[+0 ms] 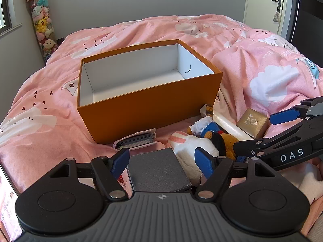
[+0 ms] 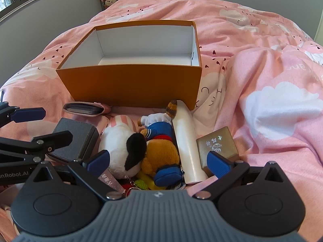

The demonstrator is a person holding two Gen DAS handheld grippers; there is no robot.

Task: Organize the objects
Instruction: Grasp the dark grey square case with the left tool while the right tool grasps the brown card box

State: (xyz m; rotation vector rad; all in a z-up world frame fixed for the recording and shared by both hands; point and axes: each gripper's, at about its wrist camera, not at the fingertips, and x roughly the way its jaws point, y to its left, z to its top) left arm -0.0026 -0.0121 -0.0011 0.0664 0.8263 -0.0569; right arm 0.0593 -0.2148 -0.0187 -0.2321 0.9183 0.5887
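Left wrist view: left gripper jaws wide apart, nothing clamped, hovering over the dark grey box, which sits between the blue pads but untouched as far as I can tell. Grey box looks rigid, textured, probably light; take it across its two opposite sides. Next to it the white plush and the brown plush in blue outfit are soft and compressible, so grab the body, not a limb. Pink card wallet lies against the orange box front wall; thin, likely hard to pinch off the soft duvet. Right gripper enters from the right, spread open, empty.

Right wrist view: right gripper released, jaws straddling the pile without contact. Below it: brown plush, white plush, white cylinder and gold box. Cylinder looks smooth, glossy, may slip or roll; grip mid-length. Gold box stiff, grab by flat sides. Small keyring bits near the camera, unclear what.

Orange box is open-topped, white inside, empty. All items are outside it, clustered just in front of its near wall.
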